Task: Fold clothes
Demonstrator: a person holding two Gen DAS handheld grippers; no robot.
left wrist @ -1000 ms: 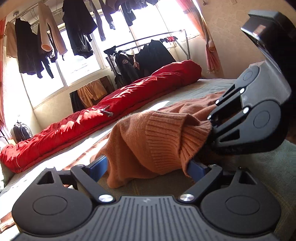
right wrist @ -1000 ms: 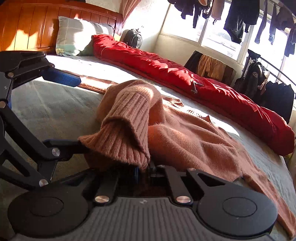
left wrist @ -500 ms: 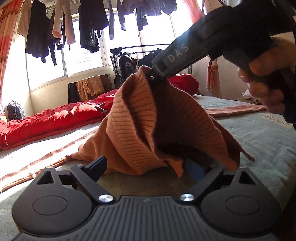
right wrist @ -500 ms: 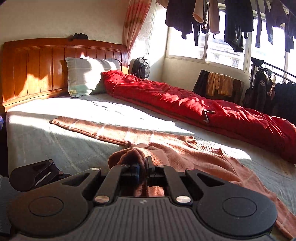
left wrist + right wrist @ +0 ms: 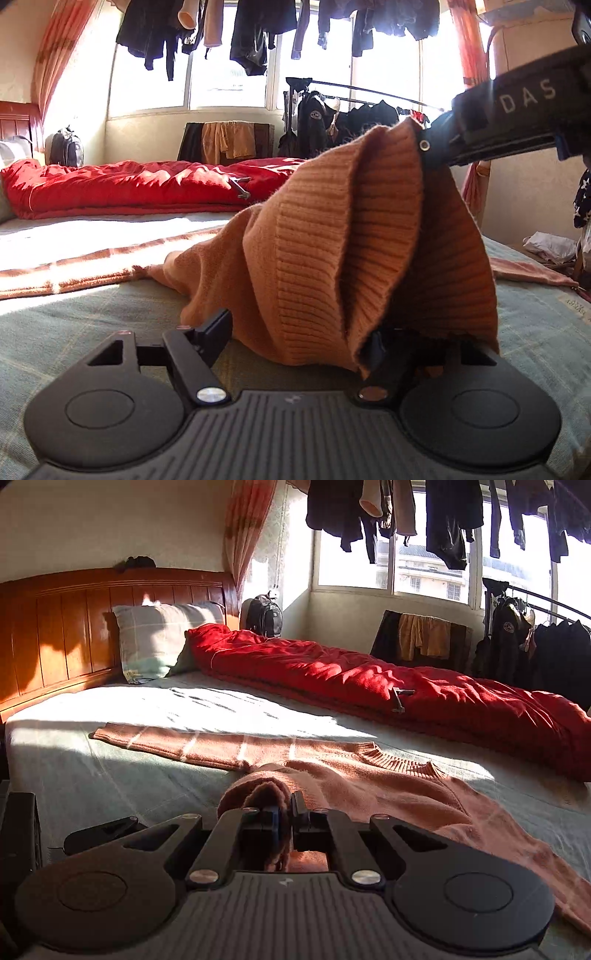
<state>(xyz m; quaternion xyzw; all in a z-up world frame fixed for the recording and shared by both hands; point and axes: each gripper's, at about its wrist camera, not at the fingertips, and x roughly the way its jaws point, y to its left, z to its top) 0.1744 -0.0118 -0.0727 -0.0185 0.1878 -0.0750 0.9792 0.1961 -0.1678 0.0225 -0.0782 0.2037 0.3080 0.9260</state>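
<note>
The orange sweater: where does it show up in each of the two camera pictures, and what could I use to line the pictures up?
Left wrist view: the orange sweater fills the centre, its ribbed hem lifted into a peak by the right gripper, which is shut on it.
Right wrist view: it lies spread on the bed across the lower middle, one sleeve stretched left.
Shared landmark: the red quilt along the bed's far side, below the window.
</note>
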